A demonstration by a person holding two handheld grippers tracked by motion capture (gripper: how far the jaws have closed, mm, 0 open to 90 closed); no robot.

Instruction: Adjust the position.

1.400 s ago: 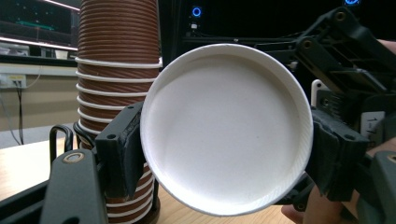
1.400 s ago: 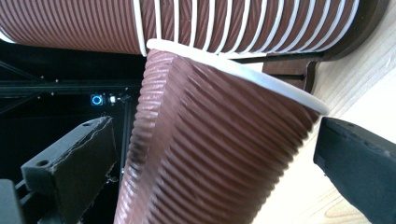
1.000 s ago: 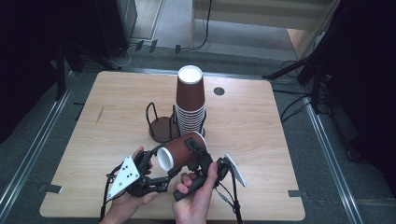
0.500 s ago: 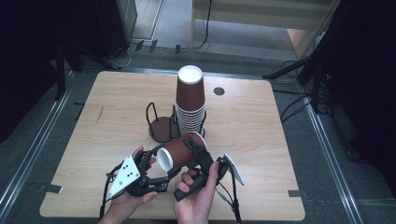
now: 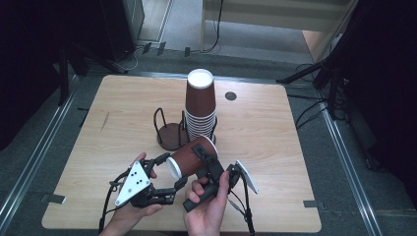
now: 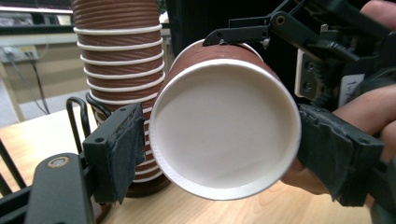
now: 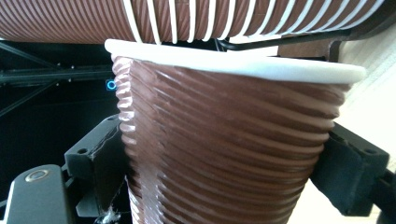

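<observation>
Handover of a single cup (image 5: 189, 158), held on its side in front of the cup stack (image 5: 200, 105), nearer the person than the wire holder (image 5: 169, 130). Right gripper (image 5: 206, 156) jaws have just been closing and now clamp the cup's ribbed wall. Left gripper (image 5: 167, 169) jaws have just been opening; the base end sits between them, with the pads looking just clear. To do it well: keep the right grip firm without crushing, back the left gripper straight off the base, avoid nudging the stack.
</observation>
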